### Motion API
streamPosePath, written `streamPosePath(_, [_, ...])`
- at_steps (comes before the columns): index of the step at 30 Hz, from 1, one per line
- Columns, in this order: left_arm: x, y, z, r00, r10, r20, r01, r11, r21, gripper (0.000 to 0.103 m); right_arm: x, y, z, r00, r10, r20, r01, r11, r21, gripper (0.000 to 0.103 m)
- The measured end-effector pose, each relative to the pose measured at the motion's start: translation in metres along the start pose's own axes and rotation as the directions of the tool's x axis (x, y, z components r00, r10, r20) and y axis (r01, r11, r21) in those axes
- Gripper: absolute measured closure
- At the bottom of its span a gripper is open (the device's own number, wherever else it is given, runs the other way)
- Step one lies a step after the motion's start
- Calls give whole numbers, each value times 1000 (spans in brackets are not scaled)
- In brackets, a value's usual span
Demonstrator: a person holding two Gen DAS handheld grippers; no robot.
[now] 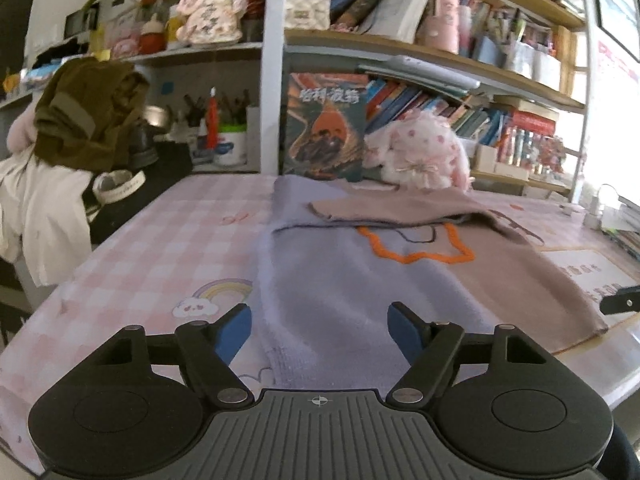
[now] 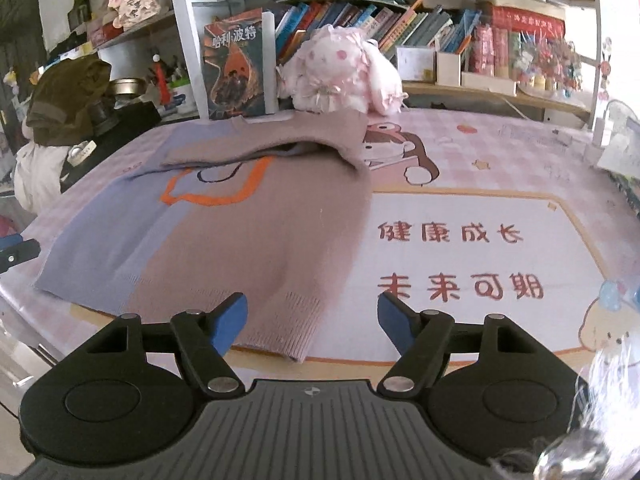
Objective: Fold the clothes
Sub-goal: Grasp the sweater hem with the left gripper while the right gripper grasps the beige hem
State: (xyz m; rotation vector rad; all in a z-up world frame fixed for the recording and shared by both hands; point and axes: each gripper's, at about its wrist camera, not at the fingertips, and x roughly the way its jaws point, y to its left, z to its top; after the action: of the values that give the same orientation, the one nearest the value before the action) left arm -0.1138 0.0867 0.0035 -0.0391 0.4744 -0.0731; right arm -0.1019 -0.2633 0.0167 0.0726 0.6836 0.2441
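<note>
Sweater (image 2: pixel 240 232) flat on the table (image 2: pixel 460 152), sleeves already folded in, hem just ahead of both my claws. Left gripper (image 1: pixel 319 332) and right gripper (image 2: pixel 312 322) apart, empty. Next, probably: pinch hem corners, fold upward.

The book (image 2: pixel 236 68) standing upright against the shelf post at the back of the table carries the Chinese title 哈利·波特 across the top of its dark cover; the same title shows on it in the left wrist view, though blurred. The table mat (image 2: pixel 460 240) bears two rows of large reddish-brown characters on its pale panel: 健康成长 above, 未来可期 below. Lettering on the book spines behind is too small to read.
</note>
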Motion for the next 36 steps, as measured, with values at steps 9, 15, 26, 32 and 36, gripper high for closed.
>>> streamPosePath(9, [18, 16, -10, 998, 10, -68, -14, 998, -67, 36, 13, -2, -4, 1000, 7, -28, -6, 999, 34, 44])
streamPosePath(15, [28, 26, -16, 995, -45, -91, 30, 986, -164, 37, 20, -4, -6, 1000, -8, -21, 9, 997, 77, 61])
streamPosePath(26, [25, 27, -6, 993, -114, -3, 110, 964, -241, 94, 22, 2, 2, 1000, 12, 22, -15, 994, 105, 97])
streamPosePath(32, [35, 18, 1, 992, -116, -58, 102, 975, -198, 86, 17, 2, 11, 994, 90, 60, -98, 984, 148, 95])
streamPosePath(36, [36, 30, -3, 982, -179, -66, 152, 943, -295, 59, 24, -5, 6, 992, 121, 28, -124, 968, 217, 82])
